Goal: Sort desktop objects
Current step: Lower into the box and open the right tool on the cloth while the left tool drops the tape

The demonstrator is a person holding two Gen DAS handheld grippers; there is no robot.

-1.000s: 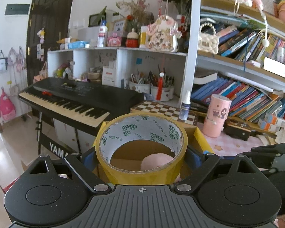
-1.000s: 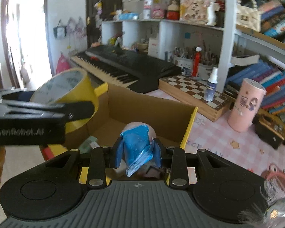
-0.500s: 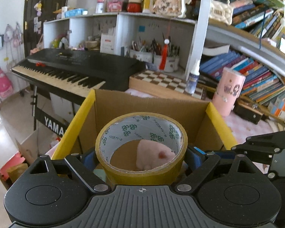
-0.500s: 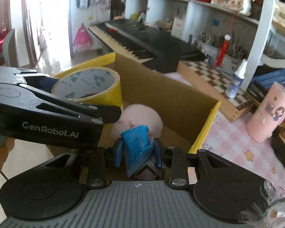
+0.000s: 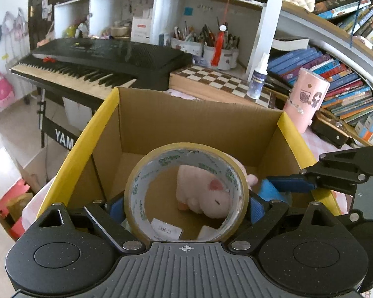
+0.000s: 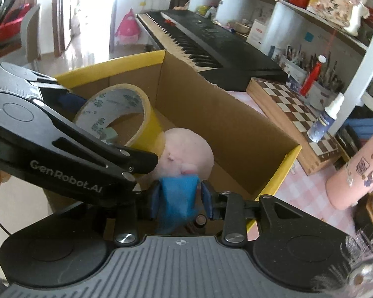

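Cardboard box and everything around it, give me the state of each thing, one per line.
cardboard box: open at the top, upright.
tape roll: held over the box, on edge.
left gripper: shut on the tape roll.
blue packet: pinched, over the box.
right gripper: shut on the blue packet.
pink plush toy: lying inside the box.
spray bottle: upright on the chessboard.

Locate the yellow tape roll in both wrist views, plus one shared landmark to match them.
Left wrist: the yellow tape roll sits bottom center, held in the left claw above the cardboard box.
Right wrist: the roll is left of center, over the box, behind the left claw's arm.
Shared landmark: the pink plush toy inside the box.
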